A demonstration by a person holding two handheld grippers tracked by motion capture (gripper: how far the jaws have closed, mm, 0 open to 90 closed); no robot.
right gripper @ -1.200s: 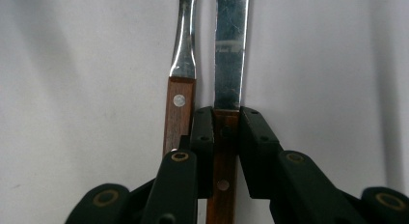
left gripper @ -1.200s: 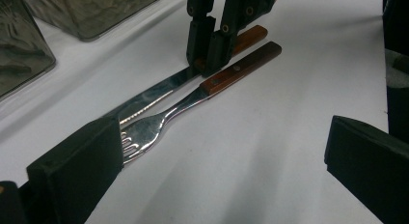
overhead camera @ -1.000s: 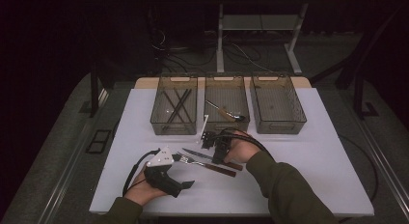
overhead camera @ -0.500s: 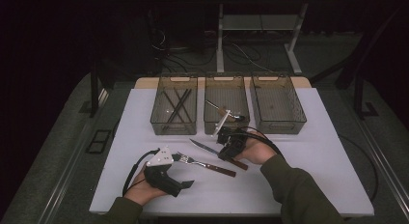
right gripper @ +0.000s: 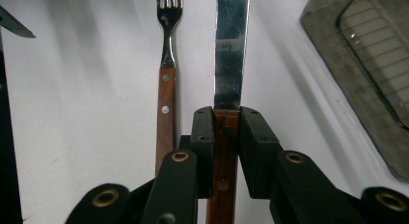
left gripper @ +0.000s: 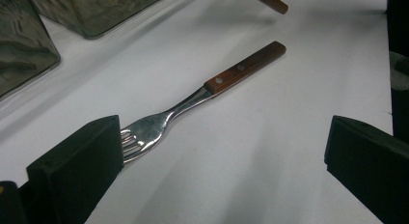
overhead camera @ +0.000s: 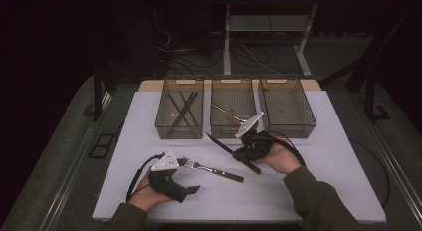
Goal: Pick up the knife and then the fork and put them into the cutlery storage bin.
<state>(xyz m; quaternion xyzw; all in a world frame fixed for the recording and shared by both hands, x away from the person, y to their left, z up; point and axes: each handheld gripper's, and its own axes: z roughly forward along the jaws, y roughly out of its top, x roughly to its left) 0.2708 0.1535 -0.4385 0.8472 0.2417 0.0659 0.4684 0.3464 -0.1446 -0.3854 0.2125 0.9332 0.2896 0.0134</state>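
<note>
**Knife in the right grip, fork waiting on the left**

Between the spread jaws of my left gripper [overhead camera: 191, 189], which rested low on the white table [overhead camera: 318, 191], lay the fork [left gripper: 193, 101], its tines just beside one black pad and its riveted wooden handle pointing away. Nothing was pinched there. Ahead of that gripper stood three smoky, see-through plastic bins; the left bin [overhead camera: 180, 114] held dark, thin sticks.

Further right, my right gripper [overhead camera: 244, 152] was pinching the knife [right gripper: 227, 79] by its brown wooden handle, close behind where the smooth, mirror-bright blade began. Blade and handle ran straight out along the jaws, parallel to the fork beside them. Just ahead of this gripper stood the middle bin [overhead camera: 232, 111], with one wood-handled utensil already inside; the right bin [overhead camera: 287, 107] looked bare.

I judged the step to be carrying the knife to a bin. To do it well I would keep the pinch firm on the wood, since polished steel slips, lift the tip clear of the bin's rim, and lower the knife lengthwise along the ribbed floor before letting go.
</note>
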